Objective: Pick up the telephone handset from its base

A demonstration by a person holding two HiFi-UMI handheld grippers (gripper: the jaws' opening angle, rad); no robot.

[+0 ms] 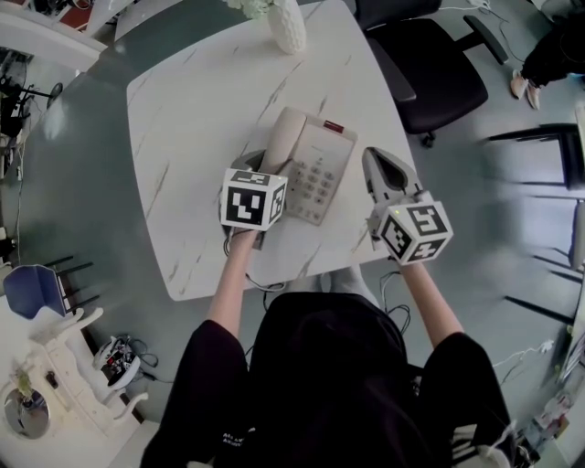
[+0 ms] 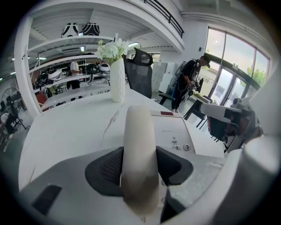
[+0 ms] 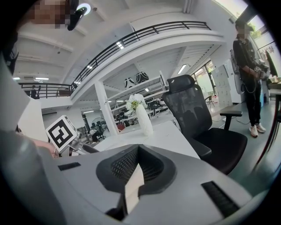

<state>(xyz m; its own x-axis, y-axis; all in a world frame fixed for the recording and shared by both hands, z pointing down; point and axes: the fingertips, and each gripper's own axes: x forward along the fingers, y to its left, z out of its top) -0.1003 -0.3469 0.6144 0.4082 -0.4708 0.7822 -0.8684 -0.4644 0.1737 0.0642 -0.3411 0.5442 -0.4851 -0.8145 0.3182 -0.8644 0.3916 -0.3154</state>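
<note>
A beige telephone base [image 1: 322, 169] with a keypad sits on the white marble table [image 1: 192, 119]. Its handset [image 1: 281, 137] lies along the base's left side. My left gripper [image 1: 263, 166] is over the handset's near end. In the left gripper view the handset [image 2: 139, 132] runs up between the two black pads, which press on both its sides, so my left gripper [image 2: 139, 169] is shut on it. My right gripper [image 1: 375, 160] hovers just right of the base, apart from it. Its jaws are together with nothing held [image 3: 134, 176].
A white vase [image 1: 287, 26] with flowers stands at the table's far edge. A black office chair [image 1: 430, 69] is beyond the table's right corner. The phone cord [image 1: 260, 283] hangs off the near edge. A person [image 3: 248, 66] stands far off to the right.
</note>
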